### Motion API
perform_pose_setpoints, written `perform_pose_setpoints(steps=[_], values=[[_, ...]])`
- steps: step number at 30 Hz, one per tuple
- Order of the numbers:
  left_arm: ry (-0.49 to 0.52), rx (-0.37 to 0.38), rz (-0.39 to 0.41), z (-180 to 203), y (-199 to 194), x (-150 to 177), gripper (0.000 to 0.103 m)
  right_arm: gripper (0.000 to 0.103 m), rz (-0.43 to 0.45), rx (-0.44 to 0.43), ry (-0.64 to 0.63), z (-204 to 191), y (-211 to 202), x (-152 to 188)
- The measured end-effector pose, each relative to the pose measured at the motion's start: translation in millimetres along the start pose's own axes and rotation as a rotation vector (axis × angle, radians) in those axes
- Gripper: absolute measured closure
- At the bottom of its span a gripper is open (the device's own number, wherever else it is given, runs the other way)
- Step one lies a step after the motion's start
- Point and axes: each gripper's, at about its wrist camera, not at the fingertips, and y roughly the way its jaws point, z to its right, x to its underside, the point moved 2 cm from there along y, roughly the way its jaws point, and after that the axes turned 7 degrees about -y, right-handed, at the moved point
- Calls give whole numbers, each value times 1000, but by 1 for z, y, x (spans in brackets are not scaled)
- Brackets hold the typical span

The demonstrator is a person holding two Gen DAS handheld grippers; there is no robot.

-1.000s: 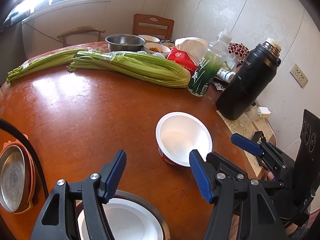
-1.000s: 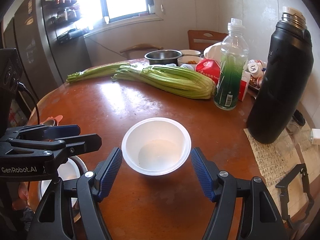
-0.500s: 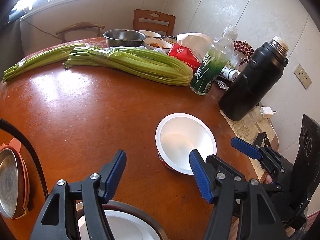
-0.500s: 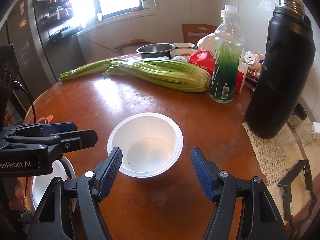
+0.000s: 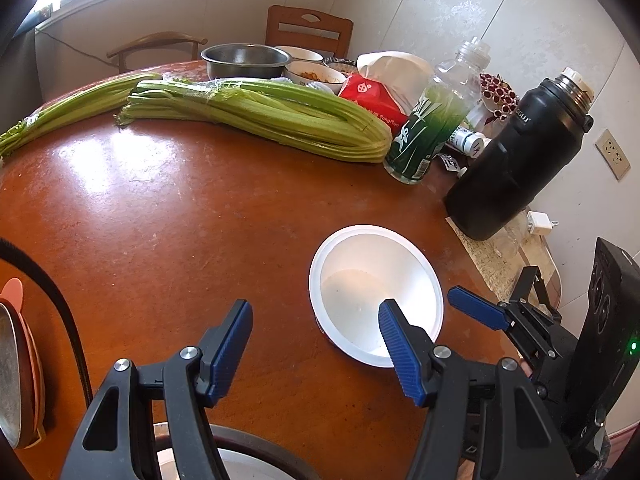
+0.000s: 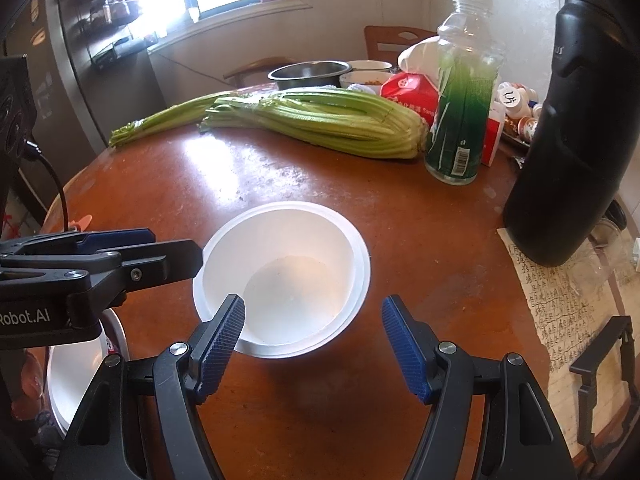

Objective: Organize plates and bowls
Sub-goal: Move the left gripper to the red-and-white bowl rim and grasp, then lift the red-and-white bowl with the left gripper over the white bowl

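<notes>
A white bowl (image 6: 296, 264) with a red base stands upright and empty on the round brown table (image 6: 420, 240). My right gripper (image 6: 314, 340) is open just short of its near rim; the left fingertip overlaps that rim in the picture and no pad presses on it. In the left wrist view the same bowl (image 5: 372, 280) lies right of centre. My left gripper (image 5: 318, 340) is open above bare wood, with its right finger in front of the bowl's near side. A white dish (image 6: 80, 372) in a dark rim sits below the left gripper (image 6: 120, 256).
Two celery bunches (image 5: 260, 112) lie across the far half. Behind them stand a steel bowl (image 5: 244, 58), a green bottle (image 5: 432, 128), a red tissue pack (image 5: 372, 94) and a black flask (image 5: 520, 156). A metal plate on an orange one (image 5: 16, 364) sits at left. A written paper (image 6: 560, 304) lies at the right edge.
Both grippers have come down and closer to the white bowl, which now looks larger. The white dish has slid mostly under the left gripper. Neither jaw opening has changed.
</notes>
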Motion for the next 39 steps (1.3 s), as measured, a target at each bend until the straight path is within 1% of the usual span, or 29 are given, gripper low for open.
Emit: perform_pose_setpoints(steps=[5,8,17,24,26,33,35,39], values=[[-9,8,-17,-1,7,-2,38,30,-6,-13,-12,-5,6,-1],[-6,0,-28,-1,13,-3,38,30,-9,-21,-11,-7,9,-2],[-22,27,-80,-3,30,-6,38,30,-19,-48,-44,-21,16,-3],[-37,60,-111,-6,37,-5,38,30,-27,-93,-55,-33,20,-5],[-44,66,-121,-7,40,-5,38,30,-25,-93,-64,-36,20,-6],[-55,64,-128,-13,35,-5,39,30,-30,-115,-69,-46,23,-7],[-68,62,-121,-17,33,-6,39,30,-30,-134,-66,-49,23,-7],[-80,66,-96,-22,23,-6,39,29,-17,-142,-81,-56,20,-9]])
